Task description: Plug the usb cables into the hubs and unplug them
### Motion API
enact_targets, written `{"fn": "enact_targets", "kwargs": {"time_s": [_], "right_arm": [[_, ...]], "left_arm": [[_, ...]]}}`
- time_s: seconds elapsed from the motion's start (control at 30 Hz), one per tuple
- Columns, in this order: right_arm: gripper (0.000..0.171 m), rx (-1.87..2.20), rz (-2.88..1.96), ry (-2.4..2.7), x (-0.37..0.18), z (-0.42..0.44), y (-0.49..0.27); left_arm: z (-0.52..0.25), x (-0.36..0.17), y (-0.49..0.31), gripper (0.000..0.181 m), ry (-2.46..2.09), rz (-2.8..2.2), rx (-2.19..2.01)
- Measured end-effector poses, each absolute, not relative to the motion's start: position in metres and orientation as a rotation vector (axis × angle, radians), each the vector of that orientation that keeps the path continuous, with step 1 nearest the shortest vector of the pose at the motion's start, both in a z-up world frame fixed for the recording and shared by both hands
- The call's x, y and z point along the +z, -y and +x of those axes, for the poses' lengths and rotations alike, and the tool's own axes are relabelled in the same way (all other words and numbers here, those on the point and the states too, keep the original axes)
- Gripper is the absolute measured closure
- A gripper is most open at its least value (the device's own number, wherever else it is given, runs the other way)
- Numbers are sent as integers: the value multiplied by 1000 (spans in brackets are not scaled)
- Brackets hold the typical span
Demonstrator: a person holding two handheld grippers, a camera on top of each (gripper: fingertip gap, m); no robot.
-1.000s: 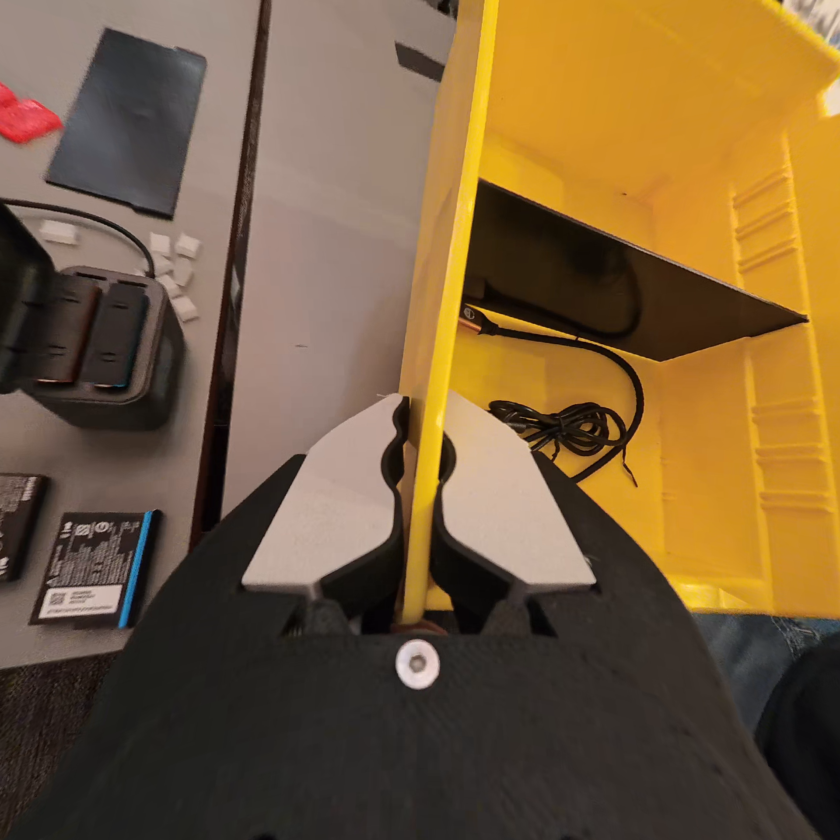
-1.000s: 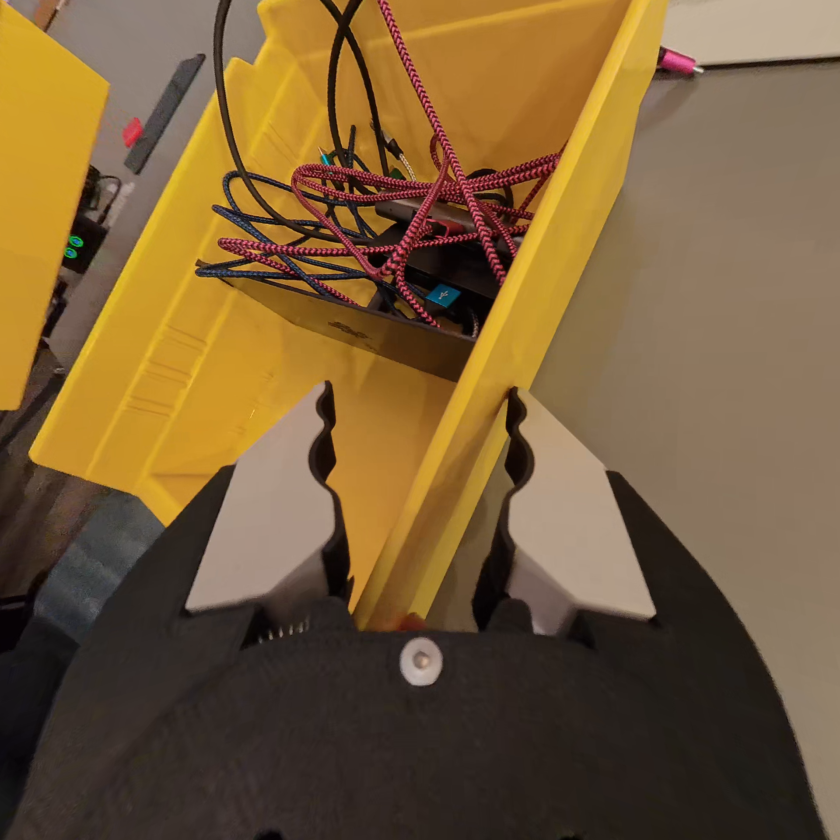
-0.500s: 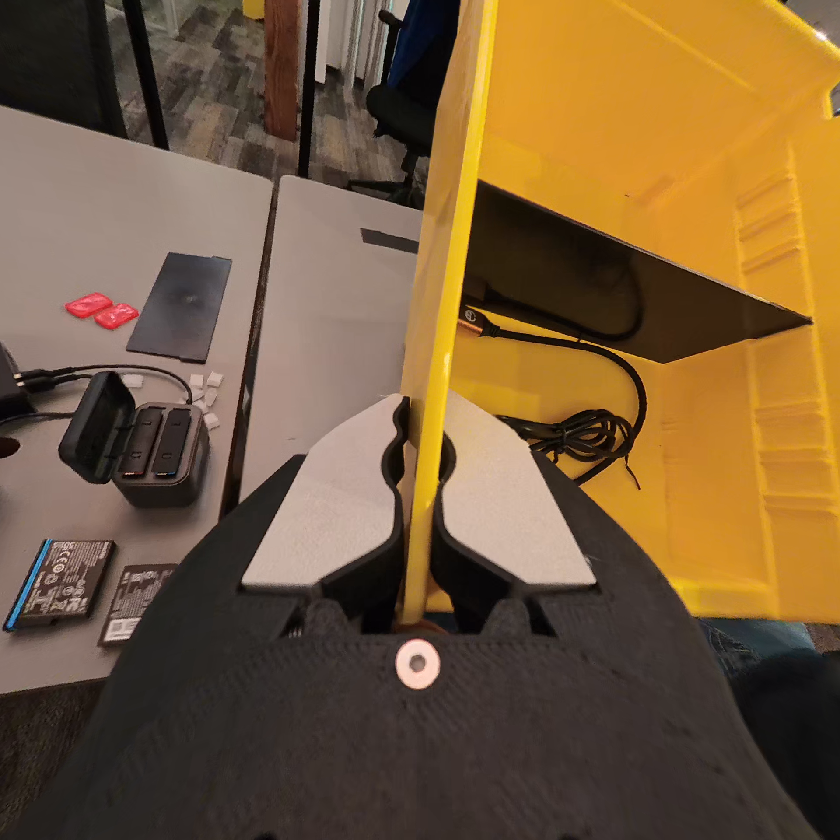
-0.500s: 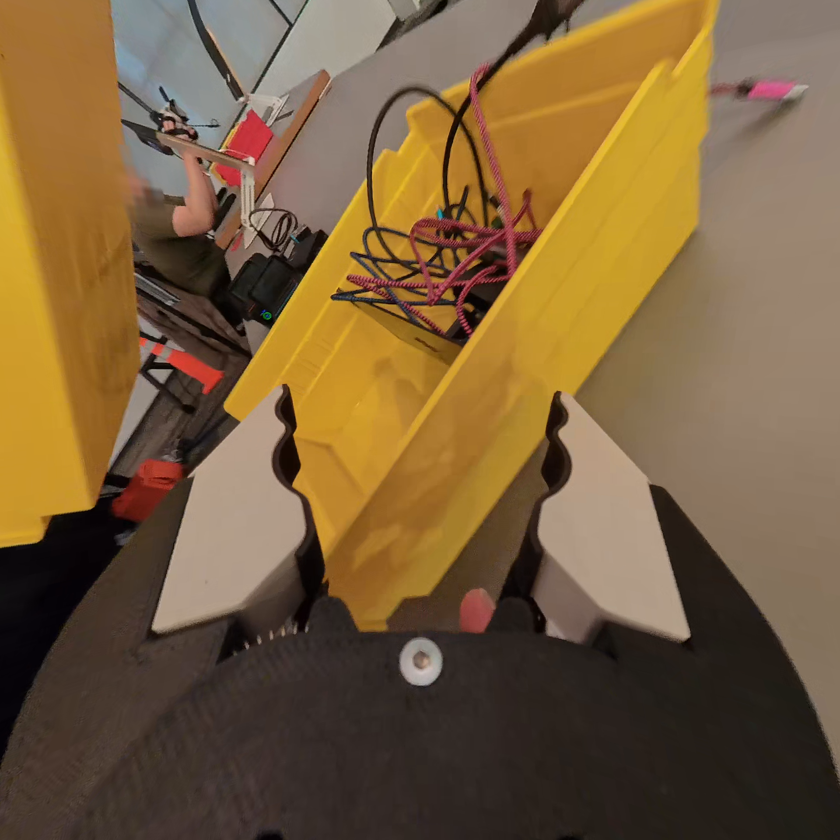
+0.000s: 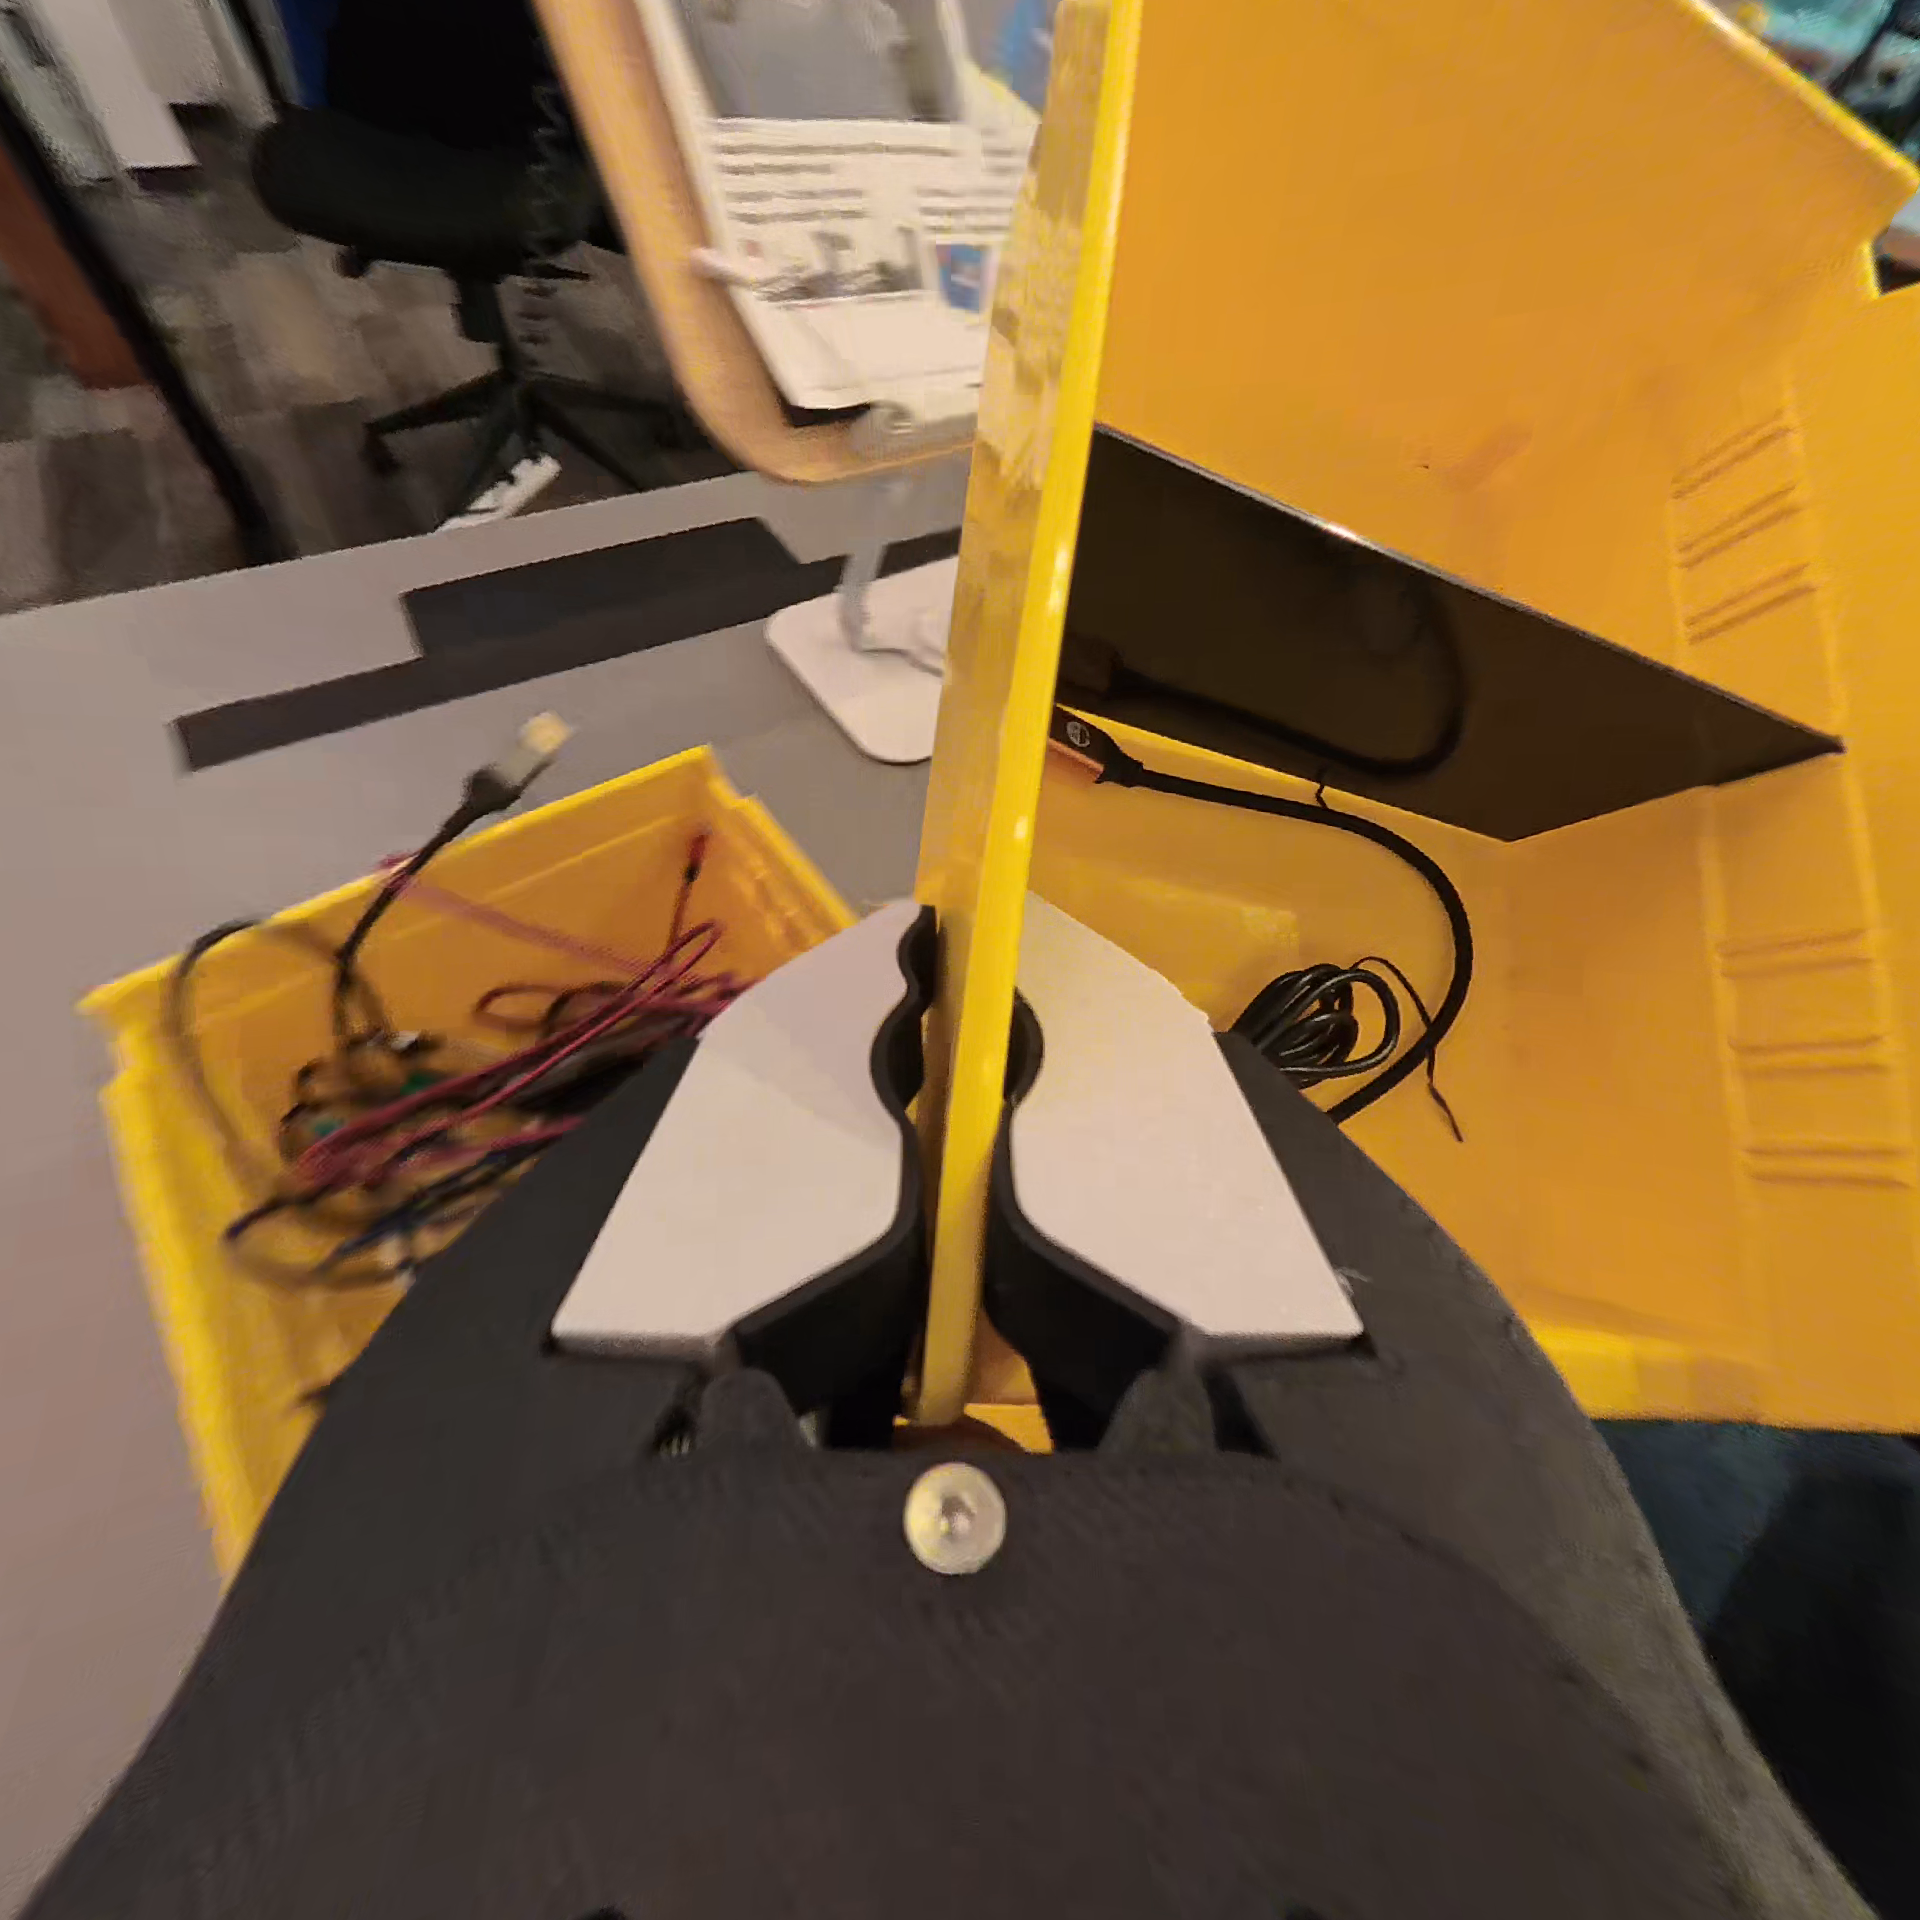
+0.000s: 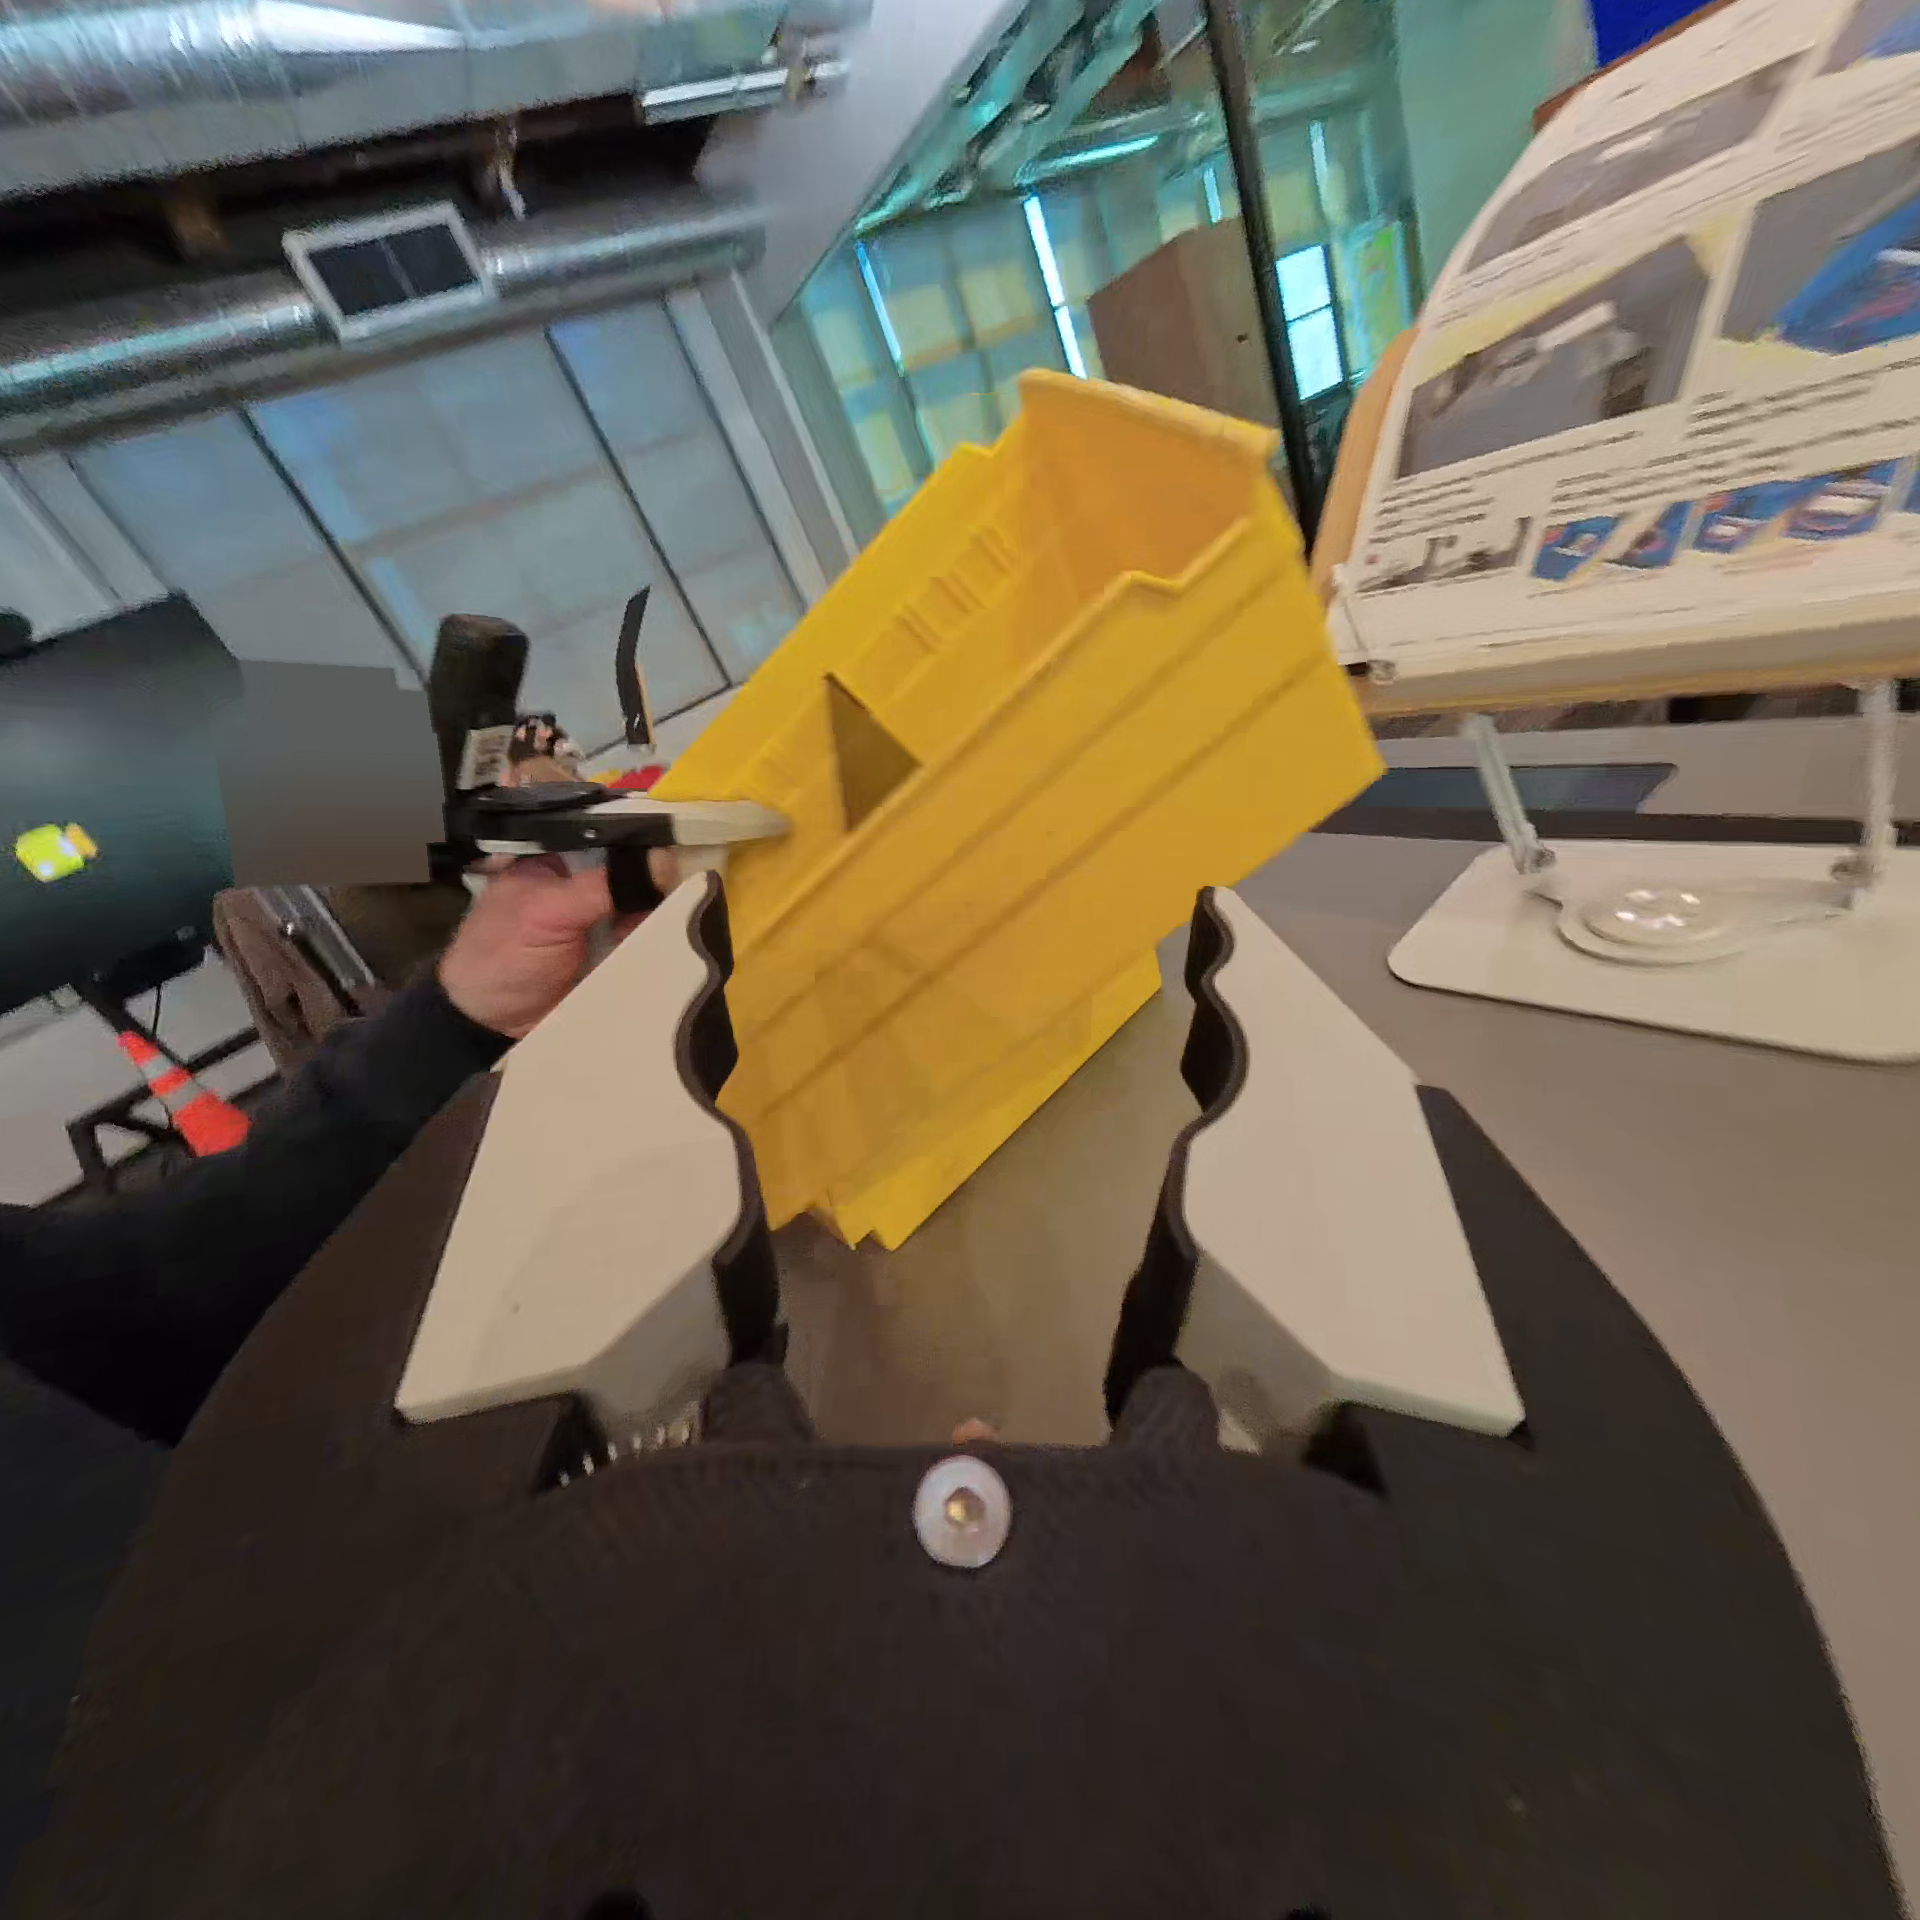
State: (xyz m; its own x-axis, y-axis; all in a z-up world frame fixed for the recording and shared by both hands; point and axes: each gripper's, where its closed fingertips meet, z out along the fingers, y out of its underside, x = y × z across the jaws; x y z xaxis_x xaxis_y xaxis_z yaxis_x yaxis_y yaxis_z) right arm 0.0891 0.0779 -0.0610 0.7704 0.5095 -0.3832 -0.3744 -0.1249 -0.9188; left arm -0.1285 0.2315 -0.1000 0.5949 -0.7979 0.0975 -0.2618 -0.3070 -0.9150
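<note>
Left wrist view, two yellow bins (image 5: 1455, 312), left claw (image 5: 961, 935) gripping one

Printed sheet on the tilted stand (image 6: 1662, 343), beyond the fingers and to the right — rows of text beside photos, all too blurred to read. Black plug (image 5: 1081, 734) past the fingertips bears a small round emblem — illegible.
</note>
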Motion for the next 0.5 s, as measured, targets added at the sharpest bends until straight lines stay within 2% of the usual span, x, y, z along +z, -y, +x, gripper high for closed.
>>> {"fn": "enact_targets", "kwargs": {"time_s": [0.2,0.23,0.27,0.4,0.5], "right_arm": [[67,773,-1606,-68,-104,114,-46],[57,737,-1625,-127,-110,124,-46],[53,688,-1648,-169,-118,137,-46],[68,525,-1705,-306,-146,191,-46],[69,434,-1813,-358,-173,222,-47]], "left_arm": [[8,-124,-205,176,-1113,-1827,-673],[25,-130,-201,176,-1136,-1829,-655],[40,-134,-198,176,-1148,-1819,-651],[88,-160,-188,176,-1163,-1834,-659],[115,-182,-174,171,-1183,-1845,-660]]}}
